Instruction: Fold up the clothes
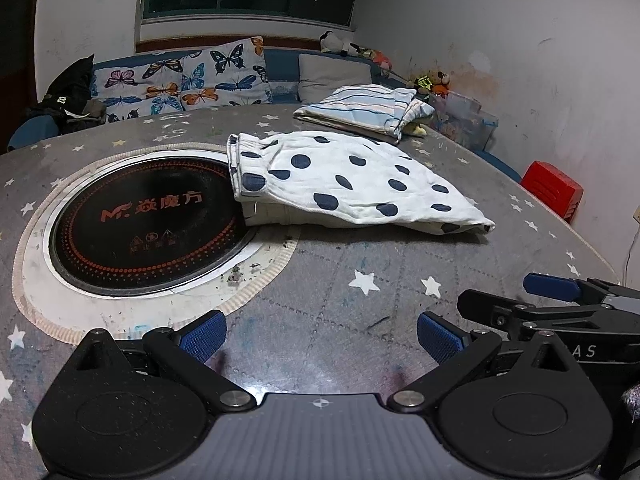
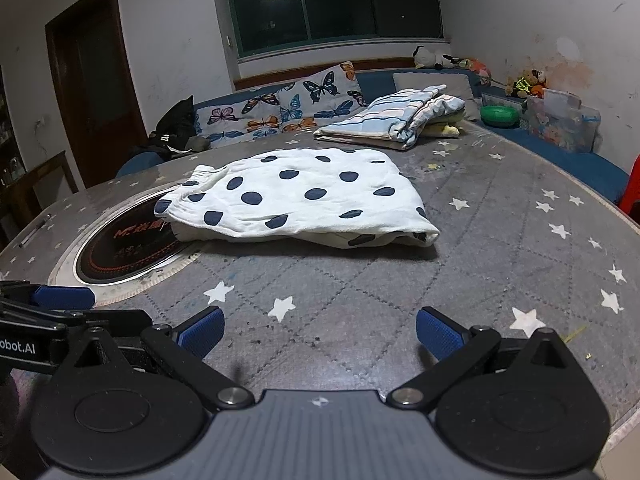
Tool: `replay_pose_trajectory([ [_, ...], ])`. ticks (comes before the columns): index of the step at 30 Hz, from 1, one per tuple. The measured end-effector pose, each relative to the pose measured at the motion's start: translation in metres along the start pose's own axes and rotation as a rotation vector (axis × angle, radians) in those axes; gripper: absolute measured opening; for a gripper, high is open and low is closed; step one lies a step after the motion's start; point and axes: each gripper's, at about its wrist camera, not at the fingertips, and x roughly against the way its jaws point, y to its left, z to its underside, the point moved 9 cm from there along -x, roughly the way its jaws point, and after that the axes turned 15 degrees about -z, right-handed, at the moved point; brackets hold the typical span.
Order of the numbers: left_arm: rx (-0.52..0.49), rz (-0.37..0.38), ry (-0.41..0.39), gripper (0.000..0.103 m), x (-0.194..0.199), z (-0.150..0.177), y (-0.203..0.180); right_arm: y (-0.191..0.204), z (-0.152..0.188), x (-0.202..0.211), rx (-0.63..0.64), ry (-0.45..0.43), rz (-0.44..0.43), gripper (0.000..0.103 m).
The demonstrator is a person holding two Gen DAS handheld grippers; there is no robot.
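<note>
A: Where is the dotted garment [image 1: 348, 180]?
B: Folded on the bench [image 1: 340, 292], its waistband end lapping over the round black hob [image 1: 148, 220]; in the right view the garment [image 2: 304, 196] lies well ahead of the fingers, nothing touching it

A: And the grippers?
B: The left gripper [image 1: 320, 338] hovers low over bare star-print cloth, its blue fingers [image 1: 202, 338] spread wide and empty; the right gripper [image 2: 320, 336] is the same, spread wide, holding nothing; each shows at the edge of the other's view, so they sit side by side

A: Anything else on the bench?
B: A folded striped pile [image 2: 400, 118] at the far edge, apart from the dotted one; behind it a sofa with butterfly cushions [image 1: 188, 76]
</note>
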Motion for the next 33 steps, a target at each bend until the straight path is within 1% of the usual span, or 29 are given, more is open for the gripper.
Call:
replay_pose_trajectory([
  [16,-0.002,-0.002,0.020,0.103,-0.010,-0.002,0.000,-0.005,-0.001,-0.010,-0.006,0.017,0.002,0.103],
  [33,-0.012,-0.002,0.032,0.103,-0.022,-0.011,-0.004,-0.010,-0.006,-0.024,-0.015,0.029,0.003,0.103],
])
